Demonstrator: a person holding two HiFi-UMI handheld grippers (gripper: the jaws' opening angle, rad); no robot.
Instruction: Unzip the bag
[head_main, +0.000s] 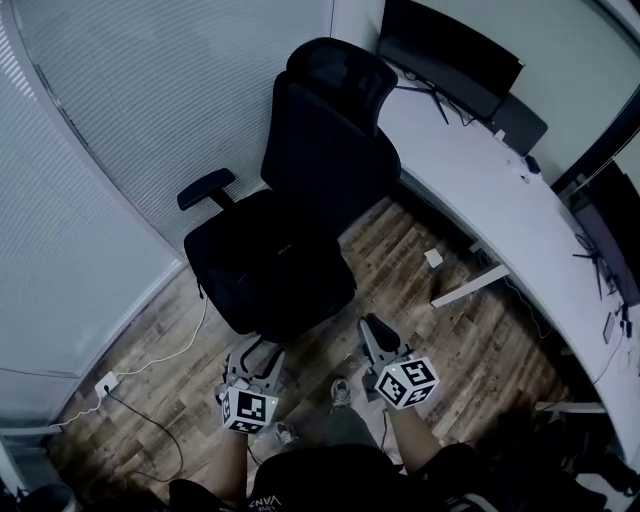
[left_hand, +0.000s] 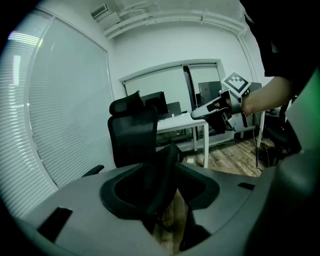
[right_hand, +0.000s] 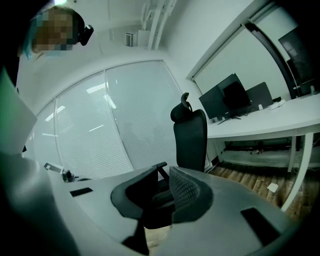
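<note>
Before the chair (head_main: 300, 190), left claw (head_main: 257, 353) and right claw (head_main: 373, 331) gape.

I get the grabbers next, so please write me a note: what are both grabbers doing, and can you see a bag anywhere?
Left gripper: open and empty, held low in front of the person.
Right gripper: open and empty, beside the left one.
Things: a black office chair stands just ahead, with a white desk to its right. No bag can be made out in any view.
Done: nothing yet.
Left: find the bag, steady it, then pull the zip open.
</note>
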